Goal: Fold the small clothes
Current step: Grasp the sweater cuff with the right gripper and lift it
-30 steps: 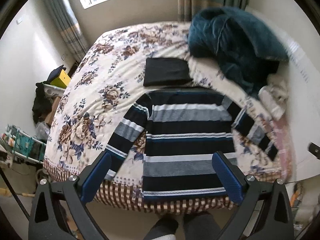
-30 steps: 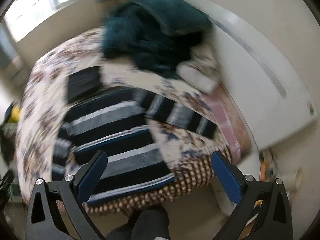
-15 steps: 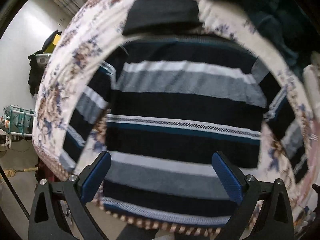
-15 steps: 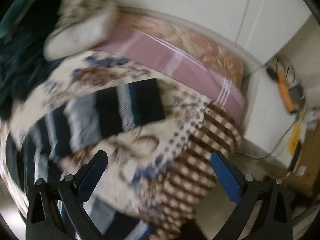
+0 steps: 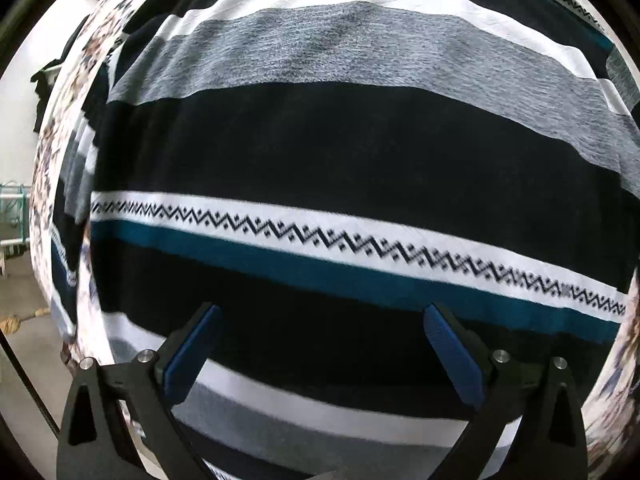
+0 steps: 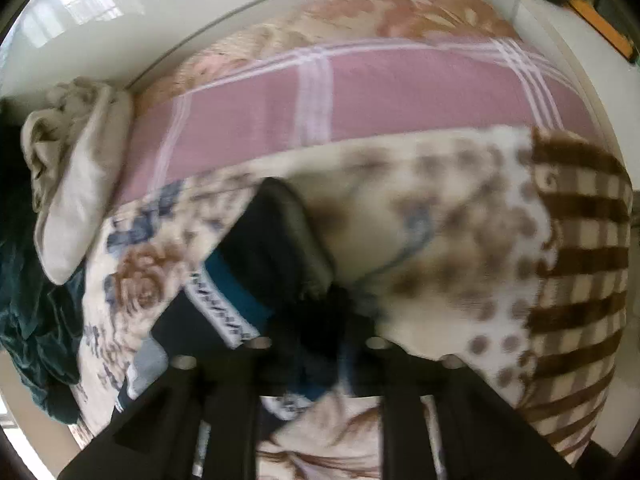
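We record the striped sweater (image 5: 320, 152) spread on the bed's floral blanket (image 6: 460, 240), filling the view ahead of the left tool (image 5: 320, 344), whose jaws stand released just over its body. The right tool (image 6: 316, 344) is clenched on the sweater's sleeve cuff (image 6: 276, 248); beyond it we note a pink sheet (image 6: 360, 104), and to its left a beige cloth (image 6: 76, 172) and teal blanket (image 6: 28, 320).

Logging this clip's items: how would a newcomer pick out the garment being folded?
Start at the bed with the flowered blanket. The sweater lies spread flat on it, filling the left camera's view beneath the open left gripper. Unlike its neighbours, it has broad navy, grey and white stripes, a teal line and a zigzag band.
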A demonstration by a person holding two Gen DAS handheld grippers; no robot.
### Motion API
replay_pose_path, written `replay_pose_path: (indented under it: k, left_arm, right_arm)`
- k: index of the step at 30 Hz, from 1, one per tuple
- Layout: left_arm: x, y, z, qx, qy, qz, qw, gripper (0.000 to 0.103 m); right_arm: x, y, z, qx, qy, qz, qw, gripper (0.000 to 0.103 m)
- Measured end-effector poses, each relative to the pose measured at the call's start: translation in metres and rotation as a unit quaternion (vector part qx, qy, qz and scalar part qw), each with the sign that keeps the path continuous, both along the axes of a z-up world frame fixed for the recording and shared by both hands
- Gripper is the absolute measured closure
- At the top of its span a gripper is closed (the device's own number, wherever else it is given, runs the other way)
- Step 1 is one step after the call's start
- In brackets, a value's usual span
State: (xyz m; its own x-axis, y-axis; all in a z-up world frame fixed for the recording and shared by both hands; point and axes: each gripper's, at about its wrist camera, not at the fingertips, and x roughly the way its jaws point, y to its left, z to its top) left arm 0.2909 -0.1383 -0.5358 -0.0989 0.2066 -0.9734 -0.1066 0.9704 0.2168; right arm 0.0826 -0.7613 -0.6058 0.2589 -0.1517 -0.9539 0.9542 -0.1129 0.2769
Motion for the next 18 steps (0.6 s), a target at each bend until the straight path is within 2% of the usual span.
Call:
replay_pose_path:
  k: [4,7,9,11,13,15,18]
  left_arm:
    - [0.004,0.019,0.014,-0.014,-0.027,0.0,0.9995,0.0]
    - [0.009,0.043,0.033,-0.015,-0.06,0.007,0.9981,0.0]
    - [0.013,0.064,0.047,-0.013,-0.082,0.014,0.9965,0.0]
    - [0.017,0.092,0.062,-0.004,-0.107,0.026,0.9939,0.0]
    - [0.02,0.119,0.067,0.004,-0.125,0.038,0.9914,0.0]
    - [0.024,0.153,0.066,0.018,-0.141,0.056,0.9882,0.0]
    - [0.037,0.204,0.054,0.027,-0.15,0.091,0.9841,0.0]
  right_arm:
    - [0.051,0.025,0.031,-0.06,0.026,0.082,0.994,0.091]
    - [0.108,0.059,0.071,-0.099,0.016,0.165,0.981,0.091]
    - [0.155,0.092,0.1,-0.116,-0.004,0.225,0.967,0.091]
    - [0.2,0.132,0.125,-0.13,-0.025,0.286,0.949,0.091]
    - [0.248,0.179,0.149,-0.141,-0.045,0.348,0.926,0.091]
    - [0.298,0.235,0.164,-0.143,-0.065,0.411,0.898,0.091]
    - [0.371,0.347,0.156,-0.141,-0.074,0.505,0.848,0.091]
